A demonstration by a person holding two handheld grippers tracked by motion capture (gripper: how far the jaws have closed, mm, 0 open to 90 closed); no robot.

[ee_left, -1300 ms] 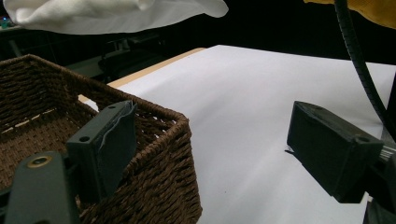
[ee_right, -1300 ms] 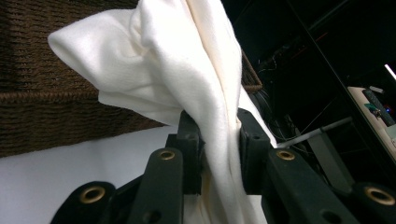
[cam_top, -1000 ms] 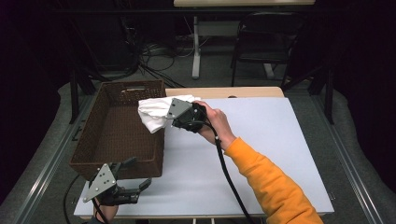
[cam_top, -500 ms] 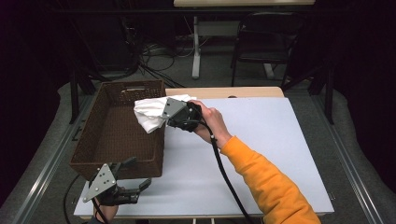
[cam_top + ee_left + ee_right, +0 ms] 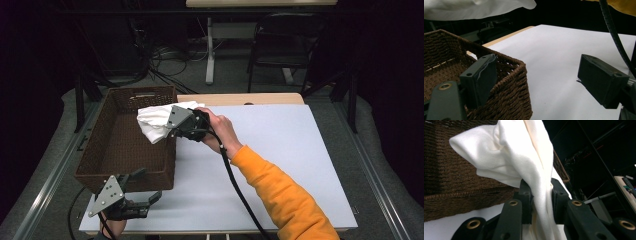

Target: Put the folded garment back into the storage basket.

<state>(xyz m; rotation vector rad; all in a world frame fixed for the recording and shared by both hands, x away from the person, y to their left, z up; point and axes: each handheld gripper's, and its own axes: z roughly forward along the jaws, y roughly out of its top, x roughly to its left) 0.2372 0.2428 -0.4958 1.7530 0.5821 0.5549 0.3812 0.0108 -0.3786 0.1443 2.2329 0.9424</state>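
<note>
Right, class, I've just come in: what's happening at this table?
A person works at a white table with a gripper in each hand. The right gripper is shut on a white cloth and holds it over the right-hand rim of a brown wicker basket; the cloth is not yet lying in the basket. The left gripper has its jaws open at the basket's near corner, one jaw over the rim, gripping nothing.

A dim room with grey carpeted floor; behind the white-topped surface stand a dark metal chair and tangled black cables.
</note>
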